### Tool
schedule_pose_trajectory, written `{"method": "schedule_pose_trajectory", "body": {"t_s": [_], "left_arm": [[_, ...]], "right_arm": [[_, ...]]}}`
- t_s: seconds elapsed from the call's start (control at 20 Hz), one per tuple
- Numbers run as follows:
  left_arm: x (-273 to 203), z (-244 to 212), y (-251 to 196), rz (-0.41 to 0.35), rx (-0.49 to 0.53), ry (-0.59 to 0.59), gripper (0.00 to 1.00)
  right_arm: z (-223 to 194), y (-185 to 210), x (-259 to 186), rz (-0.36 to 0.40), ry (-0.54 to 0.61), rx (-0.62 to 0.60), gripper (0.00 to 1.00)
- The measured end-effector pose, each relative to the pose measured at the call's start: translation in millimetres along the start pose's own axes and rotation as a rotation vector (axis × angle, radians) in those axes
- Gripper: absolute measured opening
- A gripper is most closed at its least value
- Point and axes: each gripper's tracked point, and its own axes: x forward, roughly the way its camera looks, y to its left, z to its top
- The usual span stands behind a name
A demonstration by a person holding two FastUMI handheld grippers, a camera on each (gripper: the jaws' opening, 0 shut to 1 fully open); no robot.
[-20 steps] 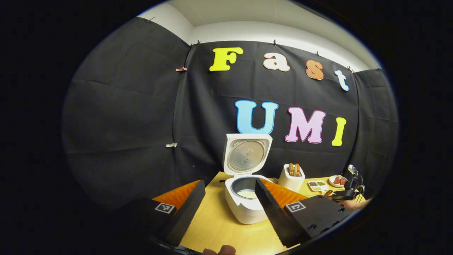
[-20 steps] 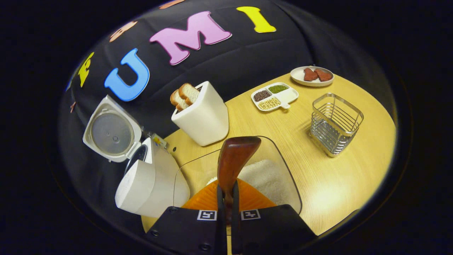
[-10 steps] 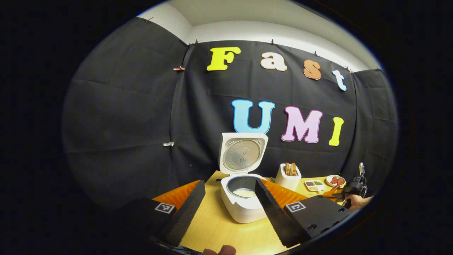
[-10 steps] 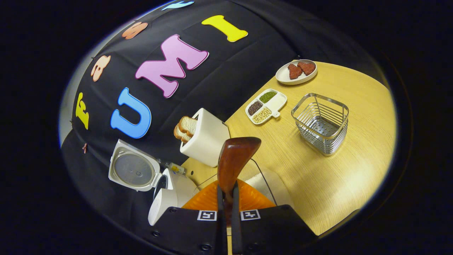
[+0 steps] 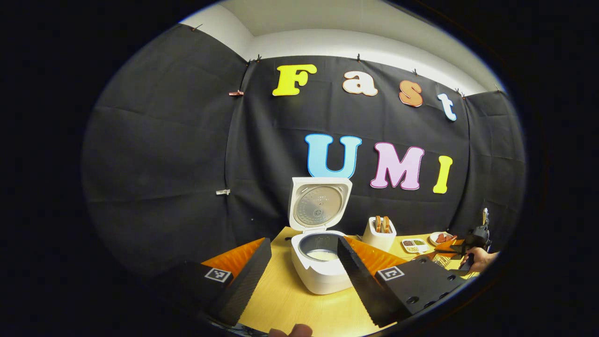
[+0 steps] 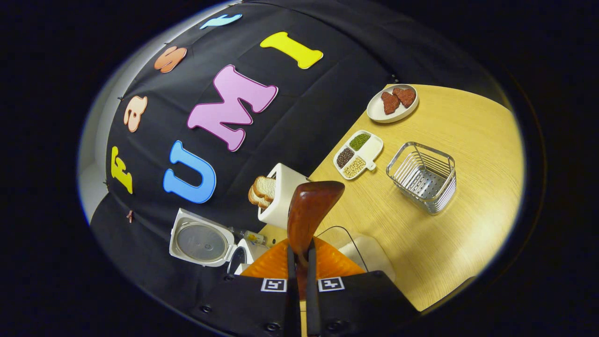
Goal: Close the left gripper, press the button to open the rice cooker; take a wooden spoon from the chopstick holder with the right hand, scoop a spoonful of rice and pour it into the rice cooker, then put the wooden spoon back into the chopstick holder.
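Both jaws of right gripper (image 6: 299,262) clamp wooden spoon (image 6: 309,213) | left gripper (image 5: 304,267) spread

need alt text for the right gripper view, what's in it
The right gripper is shut on a wooden spoon, held above a wooden table. On the table sit a wire chopstick holder, a divided dish of beans, a plate, a toaster with bread and the open rice cooker.

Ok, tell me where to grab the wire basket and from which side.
Grip one top rim wall of the wire basket, coming from above. It stands upright and open-topped, so one finger can drop inside and one outside the thin wire wall. That is a judgement from its shape.
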Motion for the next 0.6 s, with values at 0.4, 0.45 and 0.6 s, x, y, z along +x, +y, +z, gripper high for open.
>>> {"method": "schedule_pose_trajectory", "body": {"t_s": [0.4,0.45,0.6], "left_arm": [[3,-10,12,0.019,-0.014,0.018,0.98],[4,-12,14,0.023,-0.016,0.024,0.98],[6,-16,17,0.030,-0.022,0.030,0.98]], "right_arm": [[16,34,-9,0.063,-0.037,0.146,0.10],[16,43,-8,0.077,-0.042,0.161,0.10],[13,69,-4,0.108,-0.044,0.183,0.09]]}}
